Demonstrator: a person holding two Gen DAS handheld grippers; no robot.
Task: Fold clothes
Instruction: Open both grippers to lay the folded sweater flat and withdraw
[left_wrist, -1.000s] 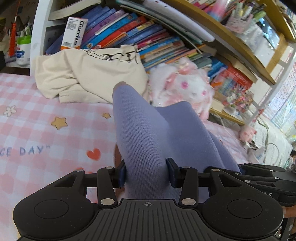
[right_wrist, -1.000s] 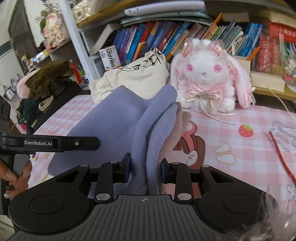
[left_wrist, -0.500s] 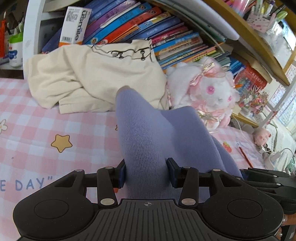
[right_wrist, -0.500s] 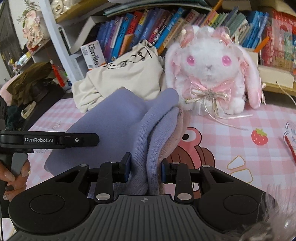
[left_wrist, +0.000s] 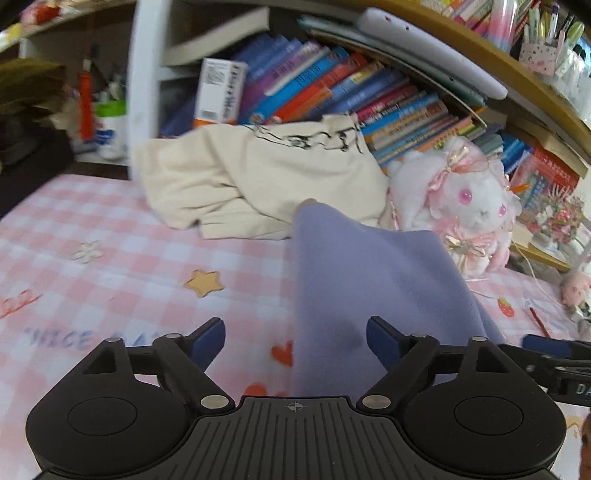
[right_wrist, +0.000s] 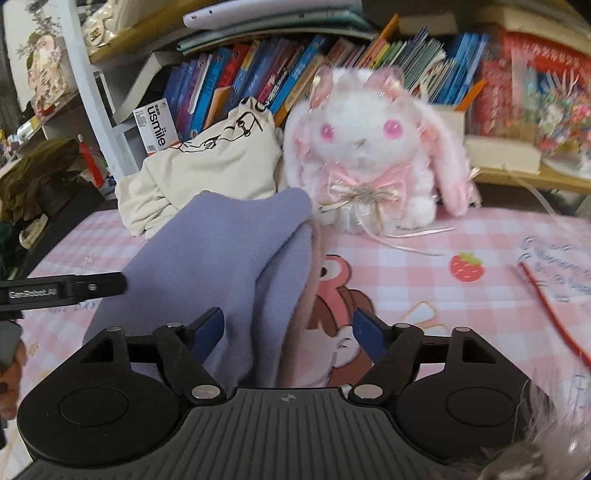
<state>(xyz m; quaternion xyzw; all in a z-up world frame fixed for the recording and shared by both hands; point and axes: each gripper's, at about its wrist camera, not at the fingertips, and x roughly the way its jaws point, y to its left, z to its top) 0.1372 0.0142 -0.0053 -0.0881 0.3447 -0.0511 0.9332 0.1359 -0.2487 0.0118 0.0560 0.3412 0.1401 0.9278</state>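
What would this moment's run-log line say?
left gripper: open | right gripper: open | purple garment: released, folded on cloth

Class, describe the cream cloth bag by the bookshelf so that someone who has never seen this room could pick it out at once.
Find the bookshelf packed with bright books behind the pink checked table cover. At its foot, beside the white and pink plush rabbit, lies the cream cloth bag, crumpled. Unlike the purple garment in front of it, it is pale cream with a black line drawing.
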